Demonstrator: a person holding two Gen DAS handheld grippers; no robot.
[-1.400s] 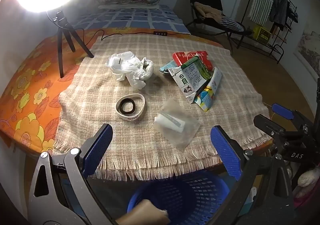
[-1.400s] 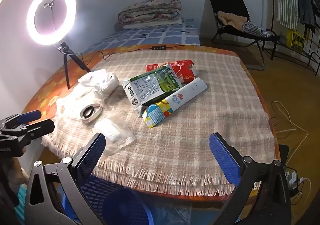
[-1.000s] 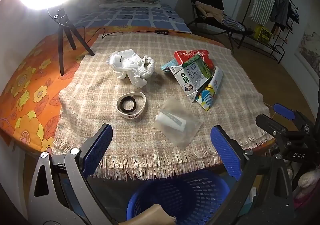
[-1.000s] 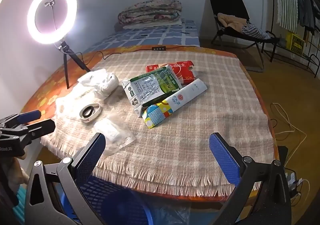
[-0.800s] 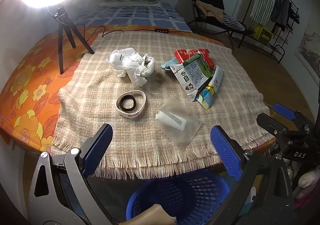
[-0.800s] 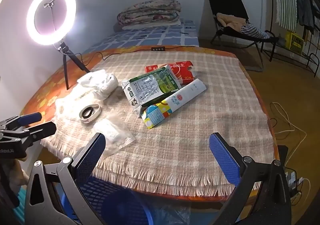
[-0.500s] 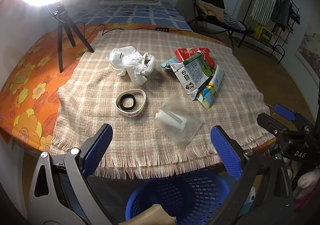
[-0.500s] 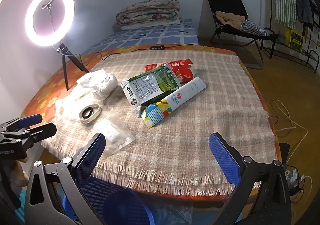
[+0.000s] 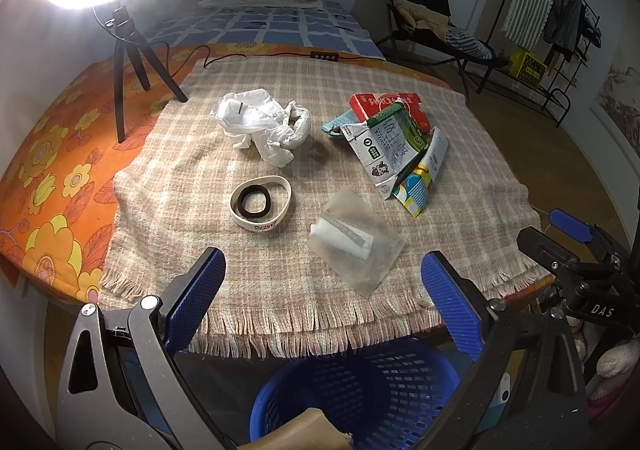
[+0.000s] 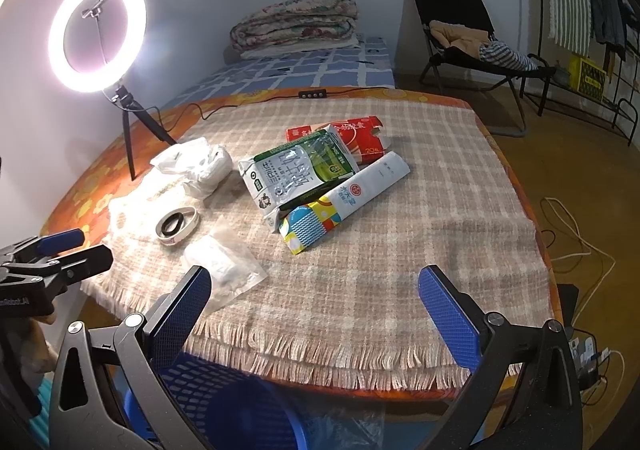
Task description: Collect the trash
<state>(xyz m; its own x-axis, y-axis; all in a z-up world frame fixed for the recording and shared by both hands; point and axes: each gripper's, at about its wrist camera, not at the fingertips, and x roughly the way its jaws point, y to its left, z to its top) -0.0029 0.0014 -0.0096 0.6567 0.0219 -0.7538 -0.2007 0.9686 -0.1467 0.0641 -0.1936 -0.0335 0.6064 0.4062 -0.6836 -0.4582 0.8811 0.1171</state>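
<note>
Trash lies on a checked cloth: a crumpled white bag [image 9: 264, 123] [image 10: 200, 165], a tape ring [image 9: 260, 203] [image 10: 178, 226], a clear packet with a white wad [image 9: 354, 240] [image 10: 224, 264], a green-and-white carton [image 9: 386, 147] [image 10: 296, 171], a colourful box [image 9: 422, 179] [image 10: 344, 199] and a red box [image 9: 386, 103] [image 10: 356, 133]. My left gripper [image 9: 324, 302] hangs open over the near table edge, above a blue basket [image 9: 360, 390] [image 10: 224, 402]. My right gripper [image 10: 314, 306] is open too, nothing between its fingers, near the front fringe.
A lit ring light on a tripod [image 9: 128, 49] [image 10: 96, 37] stands at the table's left, its cable running along the back edge. The orange flowered tablecloth [image 9: 52, 169] shows at the left. A bed, a folding chair [image 10: 460, 29] and a clothes rack stand behind.
Both grippers have crept slightly forward and up; the table items sit a little lower in view. Nothing was grasped or moved.
</note>
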